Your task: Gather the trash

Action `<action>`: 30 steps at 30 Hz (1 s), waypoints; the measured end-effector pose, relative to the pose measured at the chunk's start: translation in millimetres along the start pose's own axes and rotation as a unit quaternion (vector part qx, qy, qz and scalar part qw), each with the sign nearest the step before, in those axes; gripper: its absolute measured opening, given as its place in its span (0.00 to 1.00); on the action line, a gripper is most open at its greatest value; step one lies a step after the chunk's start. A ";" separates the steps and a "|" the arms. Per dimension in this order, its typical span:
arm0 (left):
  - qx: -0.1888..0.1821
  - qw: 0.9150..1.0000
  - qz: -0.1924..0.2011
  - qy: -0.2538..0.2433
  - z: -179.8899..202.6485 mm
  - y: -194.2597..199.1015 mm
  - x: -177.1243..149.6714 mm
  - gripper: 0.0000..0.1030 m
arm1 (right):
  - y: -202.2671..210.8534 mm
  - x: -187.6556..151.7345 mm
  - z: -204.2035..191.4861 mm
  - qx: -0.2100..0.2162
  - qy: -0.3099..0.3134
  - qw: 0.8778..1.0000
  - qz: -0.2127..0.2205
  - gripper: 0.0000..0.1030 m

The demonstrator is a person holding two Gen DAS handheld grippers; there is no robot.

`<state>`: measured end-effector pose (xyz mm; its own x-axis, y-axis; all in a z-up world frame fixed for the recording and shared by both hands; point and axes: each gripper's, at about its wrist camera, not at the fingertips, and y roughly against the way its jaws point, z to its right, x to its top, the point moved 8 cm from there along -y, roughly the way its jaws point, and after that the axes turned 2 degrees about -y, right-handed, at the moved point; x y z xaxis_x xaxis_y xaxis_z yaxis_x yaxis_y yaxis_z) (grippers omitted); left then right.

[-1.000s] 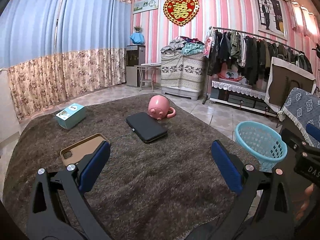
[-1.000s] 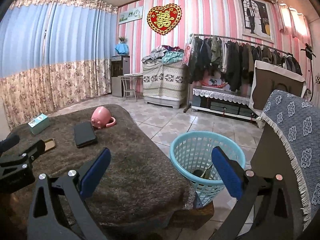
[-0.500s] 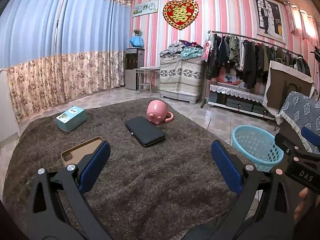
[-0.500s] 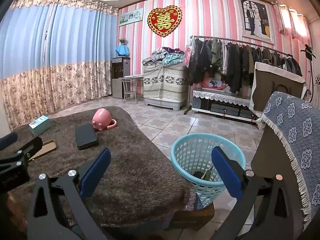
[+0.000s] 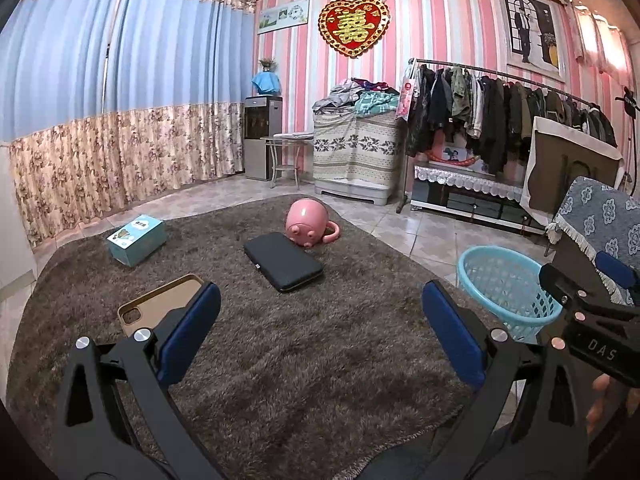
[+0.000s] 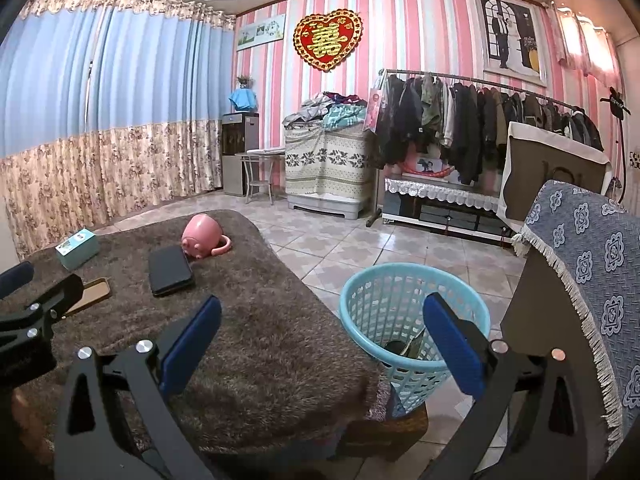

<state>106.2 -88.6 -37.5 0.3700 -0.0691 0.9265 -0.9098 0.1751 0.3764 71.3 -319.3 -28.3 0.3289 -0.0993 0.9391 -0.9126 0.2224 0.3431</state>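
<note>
A light-blue plastic basket (image 5: 500, 284) (image 6: 384, 300) stands on the floor beside the brown-carpeted table (image 5: 300, 360) (image 6: 260, 340), with dark items (image 6: 404, 348) at its bottom. My left gripper (image 5: 320, 320) hovers open over the near part of the carpet, nothing between its blue pads. My right gripper (image 6: 320, 332) is open too, empty, spanning the table's right edge and the basket. On the carpet lie a teal box (image 5: 136, 234) (image 6: 77, 248), a pink pig mug (image 5: 308, 222) (image 6: 202, 236) tipped on its side, a black case (image 5: 282, 260) (image 6: 170, 270) and a tan phone case (image 5: 160, 304) (image 6: 90, 294).
A chair draped in blue patterned cloth (image 6: 592, 280) stands right of the basket. A clothes rack (image 5: 500, 120), a covered cabinet (image 5: 352, 152) and a water dispenser (image 5: 262, 136) line the pink striped wall. Curtains (image 5: 100, 100) fill the left. Tiled floor (image 6: 380, 244) lies beyond the table.
Both grippers have risen and drawn back slightly, so the table objects and basket sit a little lower in view. Both stay open and empty.
</note>
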 end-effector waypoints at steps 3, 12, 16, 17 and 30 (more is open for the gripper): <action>0.001 1.000 0.000 0.002 -0.3 0.5 0.3 0.95 | -1.0 -1.5 0.2 -0.001 0.000 1.000 -0.002 0.96; 0.000 1.000 0.001 0.002 -0.5 0.1 1.4 0.95 | -2.2 -4.3 3.3 -0.005 -0.004 1.000 0.000 0.96; -0.001 1.000 0.002 0.004 -0.6 0.0 2.9 0.95 | -2.3 -4.9 4.5 -0.005 -0.003 1.000 0.000 0.96; -0.001 1.000 0.002 0.003 -0.4 0.2 2.7 0.95 | -2.3 -4.9 5.0 -0.006 -0.003 1.000 0.001 0.96; -0.001 1.000 0.001 0.003 -1.4 -0.1 1.7 0.95 | -5.6 -7.6 4.4 -0.008 -0.001 1.000 -0.003 0.96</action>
<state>107.2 -87.3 -35.9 0.3689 -0.0619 0.9274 -0.9105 0.1766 0.3740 72.8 -324.0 -37.5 0.3342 -0.1030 0.9369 -0.9066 0.2367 0.3494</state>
